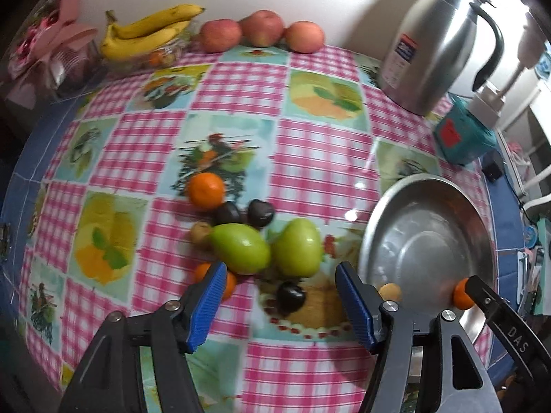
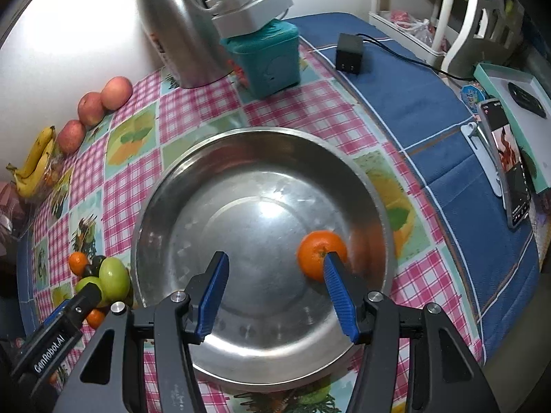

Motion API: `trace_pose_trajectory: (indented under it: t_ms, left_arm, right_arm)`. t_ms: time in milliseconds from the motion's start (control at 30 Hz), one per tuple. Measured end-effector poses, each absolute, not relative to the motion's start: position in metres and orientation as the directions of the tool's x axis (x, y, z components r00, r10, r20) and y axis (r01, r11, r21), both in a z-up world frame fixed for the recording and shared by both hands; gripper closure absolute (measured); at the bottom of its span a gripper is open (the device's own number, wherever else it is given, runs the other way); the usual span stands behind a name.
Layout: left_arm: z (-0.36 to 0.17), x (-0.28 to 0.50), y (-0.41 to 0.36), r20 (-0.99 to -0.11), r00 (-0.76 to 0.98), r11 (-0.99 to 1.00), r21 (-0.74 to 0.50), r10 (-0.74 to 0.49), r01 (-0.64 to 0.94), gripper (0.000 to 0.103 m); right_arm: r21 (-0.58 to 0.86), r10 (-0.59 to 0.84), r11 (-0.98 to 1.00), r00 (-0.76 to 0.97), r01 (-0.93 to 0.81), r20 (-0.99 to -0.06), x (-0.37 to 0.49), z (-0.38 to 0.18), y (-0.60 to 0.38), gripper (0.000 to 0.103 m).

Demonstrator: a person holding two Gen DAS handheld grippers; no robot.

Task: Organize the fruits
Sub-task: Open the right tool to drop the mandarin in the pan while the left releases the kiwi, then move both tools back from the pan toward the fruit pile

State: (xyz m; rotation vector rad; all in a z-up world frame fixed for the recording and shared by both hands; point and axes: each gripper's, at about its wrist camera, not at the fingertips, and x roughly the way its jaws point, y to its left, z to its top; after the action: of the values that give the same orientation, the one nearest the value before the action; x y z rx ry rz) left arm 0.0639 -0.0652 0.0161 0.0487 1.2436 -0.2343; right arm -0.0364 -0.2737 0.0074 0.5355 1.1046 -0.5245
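Observation:
My left gripper [image 1: 280,282] is open above a loose pile of fruit on the checked tablecloth: two green mangoes [image 1: 241,247] [image 1: 298,246], a tangerine [image 1: 206,189], another tangerine [image 1: 230,284] partly behind its left finger, dark plums [image 1: 291,296] [image 1: 260,212] and a small brown fruit [image 1: 200,234]. My right gripper [image 2: 275,272] is open over the steel bowl [image 2: 172,186]. One tangerine [image 2: 318,251] lies in the bowl, just behind the right fingertip and apart from it. The bowl [image 1: 378,213] also shows at the right of the left wrist view.
Bananas [image 1: 148,34] and three apples [image 1: 261,27] line the back wall. A steel thermos jug [image 1: 430,44], a teal box [image 2: 268,58] with a white power strip on it, a black adapter [image 2: 349,56] and a phone on a stand [image 2: 506,158] stand to the right.

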Motion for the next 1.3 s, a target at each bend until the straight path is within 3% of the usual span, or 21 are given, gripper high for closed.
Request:
trace_pose_trajectory:
  t_ms: [933,1067,1200,1300]
  left_arm:
    - [0.015,0.064,0.020,-0.939,0.290,0.983,-0.171,-0.184,0.069,0.031]
    - [0.014,0.064,0.021,-0.939,0.287,0.982,-0.175,-0.188,0.070,0.021]
    - [0.015,0.065,0.021,-0.937,0.290,0.981,-0.184,-0.196,0.069,0.019]
    - [0.014,0.066,0.020,-0.939,0.293,0.984,-0.164,-0.179,0.076,0.004]
  right_arm:
    - [0.075,-0.137,0.844,0.350,0.531,-0.927,-0.023,0.011,-0.222,0.045]
    - [0.067,-0.140,0.846,0.342,0.528,-0.929,-0.023,0.009,-0.220,0.045]
    - [0.062,-0.146,0.851,0.348,0.521,-0.926,-0.022,0.009,-0.217,0.045]
    - [0.070,-0.145,0.852,0.361,0.519,-0.921,-0.023,0.010,-0.216,0.042]
